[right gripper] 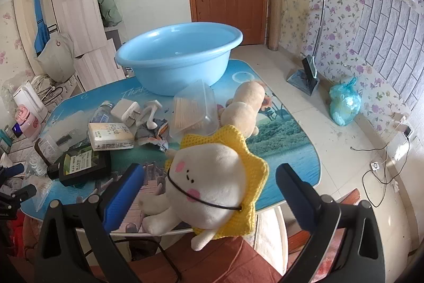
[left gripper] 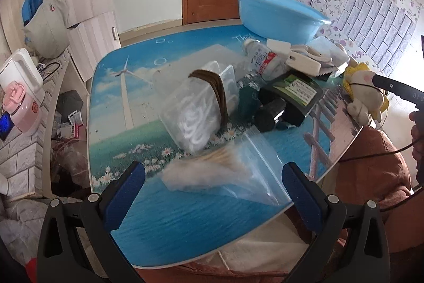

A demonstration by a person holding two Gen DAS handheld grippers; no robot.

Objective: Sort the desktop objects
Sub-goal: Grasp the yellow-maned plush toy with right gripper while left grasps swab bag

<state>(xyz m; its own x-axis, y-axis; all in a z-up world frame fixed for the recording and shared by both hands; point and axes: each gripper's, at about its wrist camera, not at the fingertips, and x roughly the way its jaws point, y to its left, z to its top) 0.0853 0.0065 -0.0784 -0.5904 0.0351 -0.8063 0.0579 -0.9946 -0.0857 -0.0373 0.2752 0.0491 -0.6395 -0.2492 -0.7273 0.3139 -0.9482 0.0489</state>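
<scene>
Left gripper (left gripper: 213,183): one, jaws spread wide, holding nothing; its two blue pads flank the near end of a bag without touching it.
Zip bag of cotton swabs (left gripper: 225,173): one, lying flat on the table between and just ahead of the left jaws.
Clear box with brown bands (left gripper: 202,108): one, tilted, beyond the left jaws, holding white coiled items.
Black items: two, a flat black box with a green label (left gripper: 294,93) and a dark cylinder (left gripper: 267,116) touching it, ahead and to the right of the left jaws.
Right gripper (right gripper: 209,183): one, jaws wide open, gripping nothing; a toy sits in the gap, and contact with either pad cannot be told.
White plush with yellow knitted collar (right gripper: 209,182): one, at the table's near edge between the right jaws, legs hanging over the rim.
Tan plush (right gripper: 243,108): one, lying beyond the right jaws.
Clear tub of wooden sticks (right gripper: 193,110): one, tilted, just left of the tan plush.
Blue basin (right gripper: 180,55): one, farthest from both sets of jaws.
Table (right gripper: 286,139): one, seascape print.
</scene>
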